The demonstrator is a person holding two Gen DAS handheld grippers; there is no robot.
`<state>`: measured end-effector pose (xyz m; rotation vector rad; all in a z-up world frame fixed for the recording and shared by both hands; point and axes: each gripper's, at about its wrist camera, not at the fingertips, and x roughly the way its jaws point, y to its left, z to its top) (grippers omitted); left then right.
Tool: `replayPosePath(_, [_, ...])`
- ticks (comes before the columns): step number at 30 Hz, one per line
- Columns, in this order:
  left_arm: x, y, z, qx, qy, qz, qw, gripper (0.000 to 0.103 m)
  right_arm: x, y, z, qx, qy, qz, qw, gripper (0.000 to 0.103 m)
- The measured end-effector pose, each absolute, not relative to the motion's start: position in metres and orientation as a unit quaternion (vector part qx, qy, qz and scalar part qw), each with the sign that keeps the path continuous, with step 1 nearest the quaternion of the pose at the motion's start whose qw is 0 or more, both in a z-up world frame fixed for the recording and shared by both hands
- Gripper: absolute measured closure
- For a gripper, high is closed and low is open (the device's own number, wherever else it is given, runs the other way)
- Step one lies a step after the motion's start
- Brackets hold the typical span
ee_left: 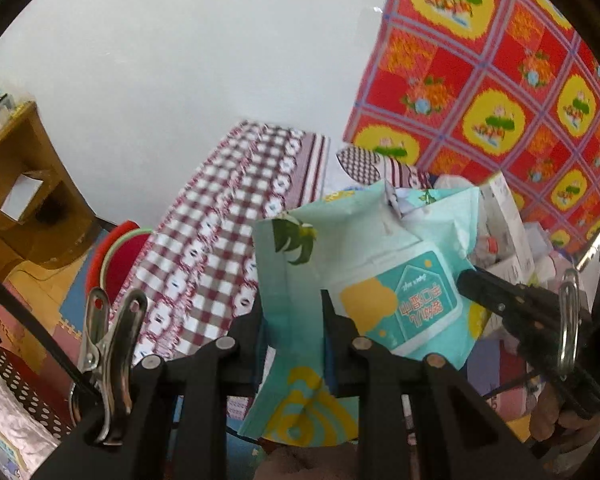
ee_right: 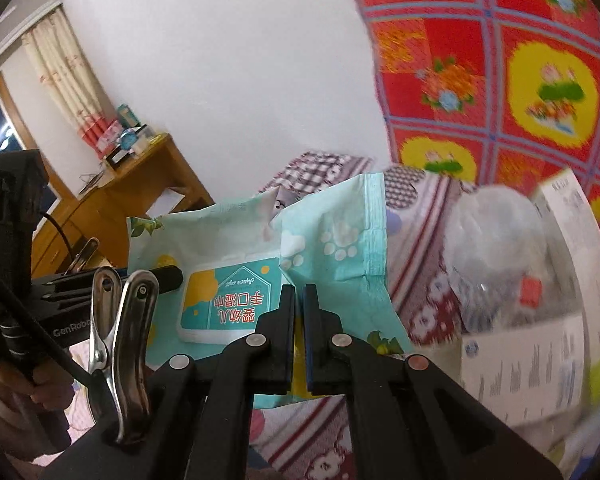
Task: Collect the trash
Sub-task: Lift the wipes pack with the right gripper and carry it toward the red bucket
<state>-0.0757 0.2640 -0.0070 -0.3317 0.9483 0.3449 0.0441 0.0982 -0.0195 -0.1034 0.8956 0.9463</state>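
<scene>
Left wrist view: wipes pack gripped by both tools, lift step

Left wrist view shows left tool (ee_left: 290,312) clamped on near edge of teal wipes pack (ee_left: 364,280), fingers (ee_left: 252,328) pressing film from both sides. Pack hangs off the bed (ee_left: 220,216), crumpled, apparently near empty. Right tool (ee_left: 466,280) enters from the right, tip at pack's far side.

Right wrist view: right tool (ee_right: 299,300) pinched together on pack's lower edge, film just visible as a thin strip between the pads. Pack (ee_right: 260,264) spread between the two tools, white lid label facing camera. Left tool (ee_right: 172,274) seen at pack's opposite edge.

Other trash beside pack on bed: clear plastic wrapper (ee_right: 496,248), white carton (ee_right: 560,216), printed leaflet (ee_right: 520,364). All blurred; details not readable.

Judged step: pickup of pack, two-handed, pack clear of bedding. No bin or bag visible in either view.

Next move needs: both clamps kept firm on thin slippery film, pack carried level to a collection point not yet in sight, then release. Risk: film sliding out of the narrow right pinch.
</scene>
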Motion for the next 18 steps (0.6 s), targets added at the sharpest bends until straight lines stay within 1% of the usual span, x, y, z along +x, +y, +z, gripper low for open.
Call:
replayPosePath(4, [-0.083, 0.279, -0.001, -0.179, 0.437, 0.185, 0.862, 0.080, 0.042, 0.125, -0.013, -0.061, 0.413, 0.464, 0.781, 0.098])
replayPosePath(10, [-0.105, 0.311, 0.009, -0.192, 0.414, 0.233, 0.859, 0.080, 0.030, 0.186, -0.005, -0.111, 0.391, 0.500, 0.765, 0.098])
replayPosePath(18, [-0.132, 0.384, 0.009, -0.204, 0.394, 0.283, 0.851, 0.080, 0.025, 0.295, -0.013, -0.154, 0.385, 0.531, 0.739, 0.098])
